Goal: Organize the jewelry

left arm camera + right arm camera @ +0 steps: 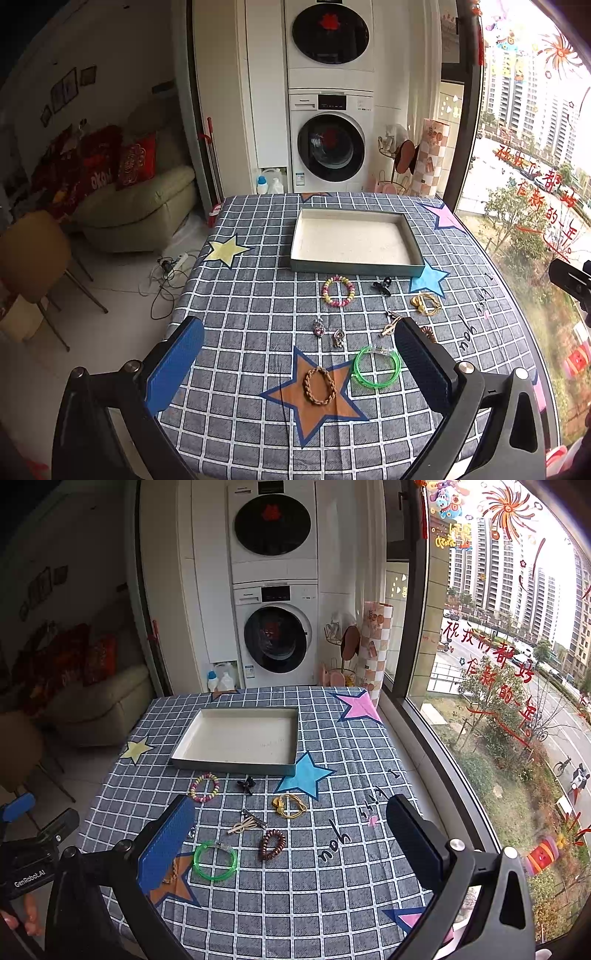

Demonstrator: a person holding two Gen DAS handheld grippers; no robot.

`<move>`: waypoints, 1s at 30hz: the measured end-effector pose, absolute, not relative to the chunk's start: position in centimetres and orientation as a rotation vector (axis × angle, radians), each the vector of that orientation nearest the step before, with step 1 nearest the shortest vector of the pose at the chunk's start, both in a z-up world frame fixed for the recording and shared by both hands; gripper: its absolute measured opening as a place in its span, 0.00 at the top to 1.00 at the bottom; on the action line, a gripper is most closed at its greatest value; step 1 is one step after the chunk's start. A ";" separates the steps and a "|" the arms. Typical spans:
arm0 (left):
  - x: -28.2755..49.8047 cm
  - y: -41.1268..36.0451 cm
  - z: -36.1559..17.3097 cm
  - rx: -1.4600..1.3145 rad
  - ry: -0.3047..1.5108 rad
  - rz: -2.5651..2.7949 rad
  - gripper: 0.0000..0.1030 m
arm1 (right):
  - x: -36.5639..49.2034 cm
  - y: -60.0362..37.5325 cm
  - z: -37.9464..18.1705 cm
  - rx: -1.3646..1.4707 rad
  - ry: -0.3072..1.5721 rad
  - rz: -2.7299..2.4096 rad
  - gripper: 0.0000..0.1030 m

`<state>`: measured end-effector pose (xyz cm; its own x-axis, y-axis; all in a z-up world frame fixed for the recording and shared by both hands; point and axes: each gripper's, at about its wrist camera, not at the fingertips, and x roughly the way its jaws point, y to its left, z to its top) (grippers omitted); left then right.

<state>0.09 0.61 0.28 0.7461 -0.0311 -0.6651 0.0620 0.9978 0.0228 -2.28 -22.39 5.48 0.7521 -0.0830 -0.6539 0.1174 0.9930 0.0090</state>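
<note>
White-lined and bare, the shallow tray (354,240) sits at the far middle of the checked tablecloth (258,295), and every piece of jewelry lies on the cloth on the near side of it. None has gone in, so I judge the task to be at its very start: choosing the first piece.

Both the left gripper (299,358) and the right gripper (291,834) hang above the near table edge with fingers spread wide, holding nothing.

Counted from the tray outward:
- one pastel bead bracelet (338,291), just beside the tray's near wall
- one small black clip (383,285)
- one gold cord piece (426,303)
- two small charms (318,328)
- one or two metal hair clips (248,823), hard to separate
- one brown spiral tie (272,844)
- one green bangle (377,366)
- one brown braided bracelet (320,385), nearest the grippers

The next move likely calls for lowering one gripper over a near piece and closing on it.
</note>
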 end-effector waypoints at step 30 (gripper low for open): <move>0.4 1.0 0.5 0.038 0.731 -0.048 0.00 | -2.3 -22.6 5.6 0.059 0.706 -0.101 0.00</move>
